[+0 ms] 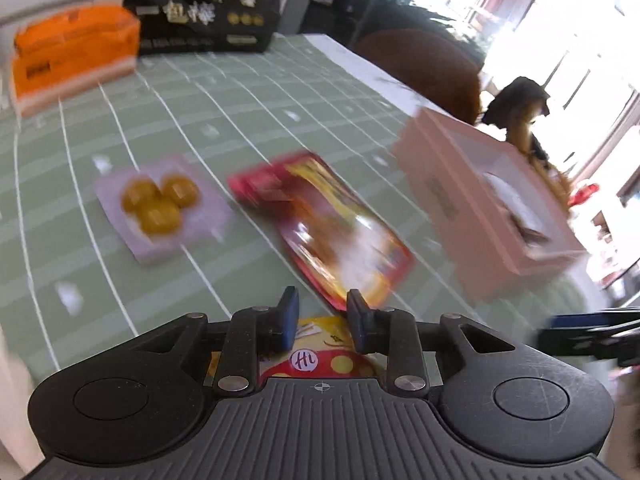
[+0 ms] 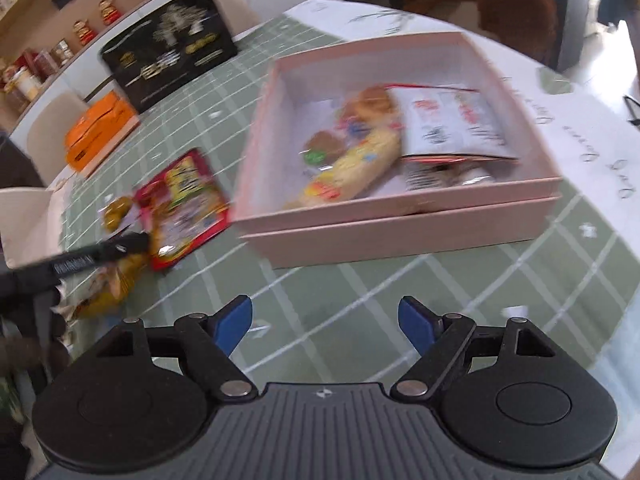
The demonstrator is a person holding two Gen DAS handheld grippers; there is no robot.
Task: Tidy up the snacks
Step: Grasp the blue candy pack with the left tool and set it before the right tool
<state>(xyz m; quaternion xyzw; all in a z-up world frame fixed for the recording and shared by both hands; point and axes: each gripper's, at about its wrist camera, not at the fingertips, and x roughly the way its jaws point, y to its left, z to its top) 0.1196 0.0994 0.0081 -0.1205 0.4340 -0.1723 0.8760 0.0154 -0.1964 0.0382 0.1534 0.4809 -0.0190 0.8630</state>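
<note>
the left gripper is nipped down on a yellow snack packet above the green checked tablecloth. the right gripper gapes wide with nothing in it, just in front of the pink box of snacks. a red snack pouch lies flat beside that box.

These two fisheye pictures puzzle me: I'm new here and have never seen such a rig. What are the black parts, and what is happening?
There is no robot here. A person holds a two-finger gripper in each hand, and each has a camera looking along its fingers. One picture comes from the left gripper, the other from the right gripper. The left one appears to hold a yellow snack packet; the right one is open and empty. On the green checked tablecloth lie a red snack packet, a pale pouch of yellow balls, an orange box, a black box, and an open pink box already holding snacks.
</note>
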